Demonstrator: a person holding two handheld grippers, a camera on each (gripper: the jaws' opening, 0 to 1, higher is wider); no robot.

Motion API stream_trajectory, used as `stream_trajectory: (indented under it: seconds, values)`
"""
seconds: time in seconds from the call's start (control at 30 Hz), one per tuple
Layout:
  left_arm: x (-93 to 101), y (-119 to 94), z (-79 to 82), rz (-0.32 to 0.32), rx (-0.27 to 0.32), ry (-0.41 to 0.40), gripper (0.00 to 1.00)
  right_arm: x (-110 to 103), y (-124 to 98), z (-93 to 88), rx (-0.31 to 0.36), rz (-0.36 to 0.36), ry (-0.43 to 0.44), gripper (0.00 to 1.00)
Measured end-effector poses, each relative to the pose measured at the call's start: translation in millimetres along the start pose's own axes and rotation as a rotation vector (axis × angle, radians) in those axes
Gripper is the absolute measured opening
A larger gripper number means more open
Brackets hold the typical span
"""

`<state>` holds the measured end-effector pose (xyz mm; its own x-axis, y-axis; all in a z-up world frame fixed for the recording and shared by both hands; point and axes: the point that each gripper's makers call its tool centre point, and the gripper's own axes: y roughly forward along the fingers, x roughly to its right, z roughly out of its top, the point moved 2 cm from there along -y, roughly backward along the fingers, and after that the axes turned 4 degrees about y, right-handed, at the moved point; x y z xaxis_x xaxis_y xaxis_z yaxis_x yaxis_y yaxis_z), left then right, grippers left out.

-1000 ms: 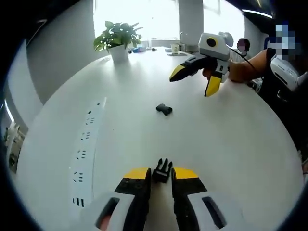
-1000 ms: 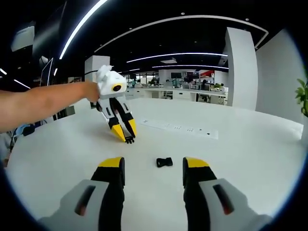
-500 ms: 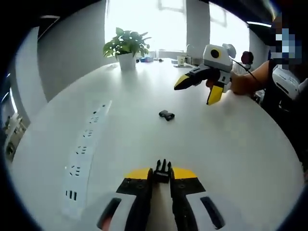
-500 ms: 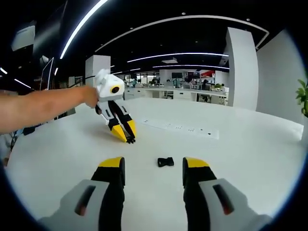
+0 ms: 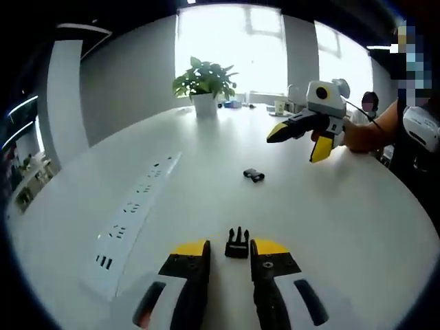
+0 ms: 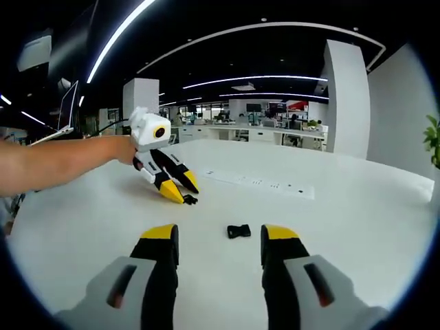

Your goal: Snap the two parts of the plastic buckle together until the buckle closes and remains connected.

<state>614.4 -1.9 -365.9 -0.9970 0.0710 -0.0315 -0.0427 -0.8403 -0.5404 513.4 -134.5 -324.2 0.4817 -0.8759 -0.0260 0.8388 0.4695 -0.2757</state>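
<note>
The black pronged buckle part point(image 5: 237, 244) lies on the white table point(image 5: 344, 227) between the yellow tips of my left gripper point(image 5: 230, 249). The jaws stand apart, with a gap on the part's left side. In the right gripper view the left gripper point(image 6: 181, 189) leans low over the table, jaws spread, with the pronged part point(image 6: 190, 200) at its tips. The black socket part point(image 6: 238, 231) lies loose on the table between the wide-open jaws of my right gripper point(image 6: 220, 237). In the left gripper view the socket part point(image 5: 254, 175) sits below the raised right gripper point(image 5: 300, 143).
A long white power strip point(image 5: 134, 213) runs along the table's left side and appears again as the strip point(image 6: 261, 184) beyond the buckle. A potted plant point(image 5: 204, 86) stands at the far edge. A person's arm point(image 6: 62, 161) holds the left gripper.
The left jaws closed in on the pronged part, then spread apart again. The left gripper has tilted lower toward the table. The right gripper and socket part have stayed put.
</note>
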Motion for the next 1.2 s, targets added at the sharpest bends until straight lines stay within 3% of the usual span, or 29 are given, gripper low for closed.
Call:
stream_trajectory:
  seconds: [0.57,1.2]
  values:
    - [1.3,7,1.4,0.021,0.092,-0.014,0.19,-4,0,-1.1,-0.005,0.007,-0.011,0.47]
    - [0.1,10,2.2,0.061,0.134,-0.009,0.12,-5,0,-1.1,-0.006,0.006,-0.009,0.46]
